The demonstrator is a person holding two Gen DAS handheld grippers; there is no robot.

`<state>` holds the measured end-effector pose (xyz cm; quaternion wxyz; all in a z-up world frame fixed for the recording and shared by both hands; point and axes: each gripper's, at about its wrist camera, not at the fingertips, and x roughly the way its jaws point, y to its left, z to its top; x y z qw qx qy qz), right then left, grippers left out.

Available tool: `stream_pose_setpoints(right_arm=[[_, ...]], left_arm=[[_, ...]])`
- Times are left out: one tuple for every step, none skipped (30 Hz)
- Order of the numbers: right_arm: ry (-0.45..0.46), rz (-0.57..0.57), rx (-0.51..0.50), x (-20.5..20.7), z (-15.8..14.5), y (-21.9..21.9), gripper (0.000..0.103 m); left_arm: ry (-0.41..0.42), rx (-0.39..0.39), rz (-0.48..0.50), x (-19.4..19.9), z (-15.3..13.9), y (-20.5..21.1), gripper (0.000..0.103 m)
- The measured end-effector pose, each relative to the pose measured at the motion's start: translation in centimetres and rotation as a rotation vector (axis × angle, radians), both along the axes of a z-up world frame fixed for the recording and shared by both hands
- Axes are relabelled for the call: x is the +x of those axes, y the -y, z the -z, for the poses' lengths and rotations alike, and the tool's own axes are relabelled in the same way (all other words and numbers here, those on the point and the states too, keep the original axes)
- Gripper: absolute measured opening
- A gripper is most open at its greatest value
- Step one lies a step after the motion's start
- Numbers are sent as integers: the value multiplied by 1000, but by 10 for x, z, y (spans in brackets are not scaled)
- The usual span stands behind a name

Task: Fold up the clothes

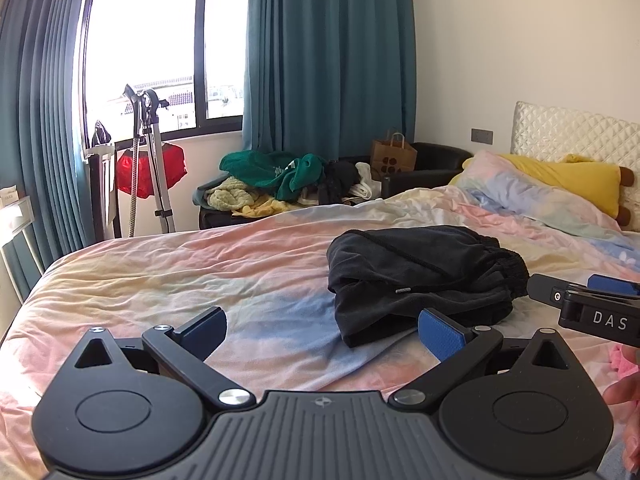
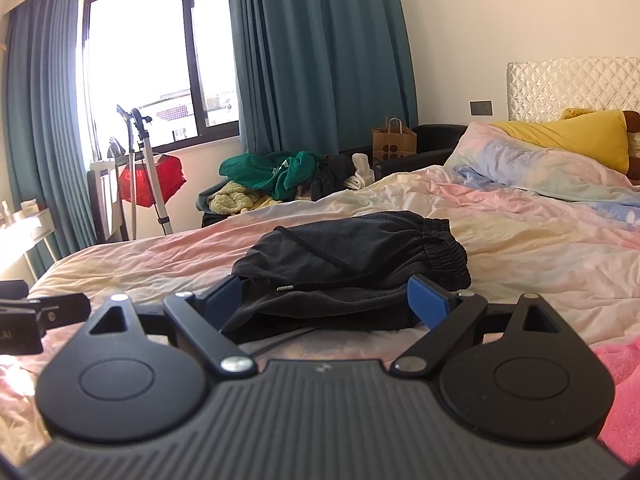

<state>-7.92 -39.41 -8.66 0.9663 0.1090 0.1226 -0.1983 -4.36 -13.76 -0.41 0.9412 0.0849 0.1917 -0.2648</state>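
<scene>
We judge the black shorts (image 2: 348, 264) soft, light and floppy; both our left claw (image 1: 322, 332) and right claw (image 2: 326, 300) gape empty, so pinch the elastic waistband.

Sunlit window (image 1: 140, 52) — teal curtains (image 1: 328, 56), white wall (image 1: 520, 40).

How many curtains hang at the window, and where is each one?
2. One curtain hangs on the left side of the window, the other curtain on its right, beside the white wall. Both are teal. More may hang outside the picture.
</scene>
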Motion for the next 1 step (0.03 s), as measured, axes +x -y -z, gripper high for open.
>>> stream_pose_setpoints(right_arm=[[1,0,0,0,0,0,92]], left_arm=[[1,4,1,0,0,0,103]])
